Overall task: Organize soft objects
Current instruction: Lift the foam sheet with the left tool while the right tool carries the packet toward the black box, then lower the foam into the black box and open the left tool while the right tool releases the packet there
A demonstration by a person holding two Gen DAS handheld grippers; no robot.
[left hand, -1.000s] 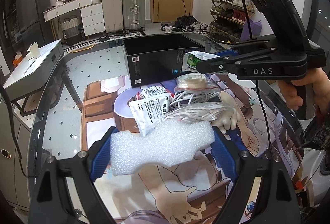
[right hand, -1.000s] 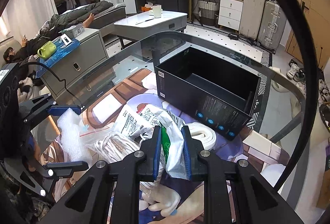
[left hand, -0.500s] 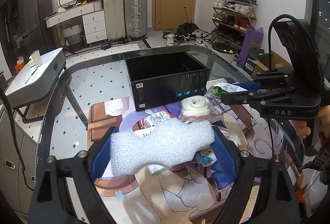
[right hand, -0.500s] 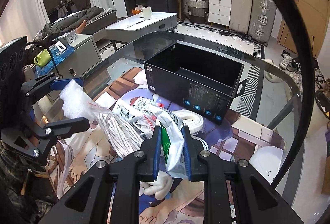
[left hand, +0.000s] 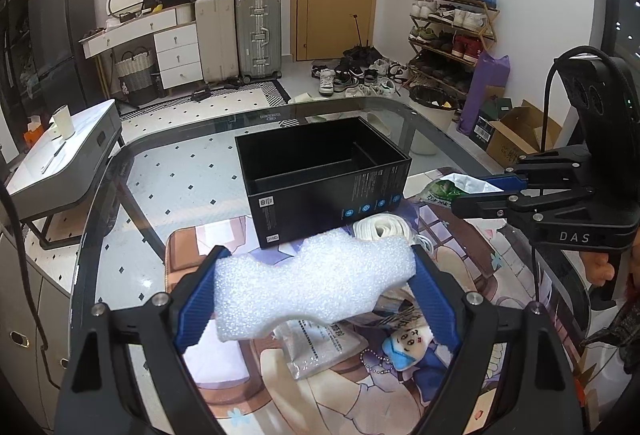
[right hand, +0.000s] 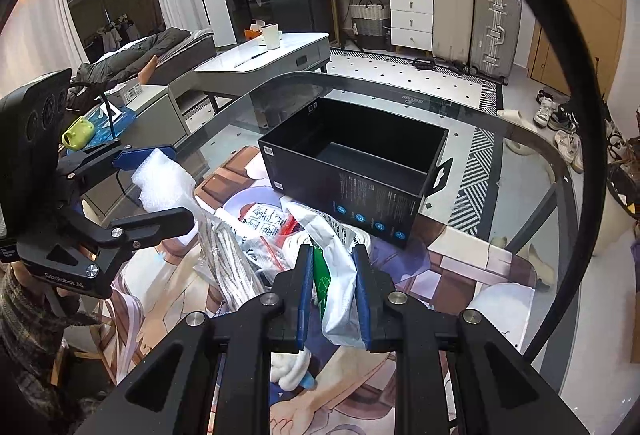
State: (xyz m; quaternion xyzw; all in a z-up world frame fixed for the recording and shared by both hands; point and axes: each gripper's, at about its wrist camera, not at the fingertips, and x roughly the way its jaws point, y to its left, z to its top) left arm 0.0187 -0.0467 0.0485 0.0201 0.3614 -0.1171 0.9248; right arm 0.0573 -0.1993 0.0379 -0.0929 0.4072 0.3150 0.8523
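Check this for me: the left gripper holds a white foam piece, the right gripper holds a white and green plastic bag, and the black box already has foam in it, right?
Not quite. The black box is empty, as the right wrist view shows. The rest stands: the left gripper holds the white foam piece, and the right gripper holds the white and green plastic bag.

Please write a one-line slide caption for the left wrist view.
Left gripper holds a white foam piece above the cluttered mat, facing the empty black box.

1 black box (left hand: 320,195), 1 foam block (left hand: 312,287), 1 green-white bag (right hand: 336,275), 1 white strap roll (left hand: 380,229), 1 cord bundle (right hand: 228,259), approx. 2 printed packets (left hand: 320,345), 1 small plush keychain (left hand: 408,345), 2 grippers.
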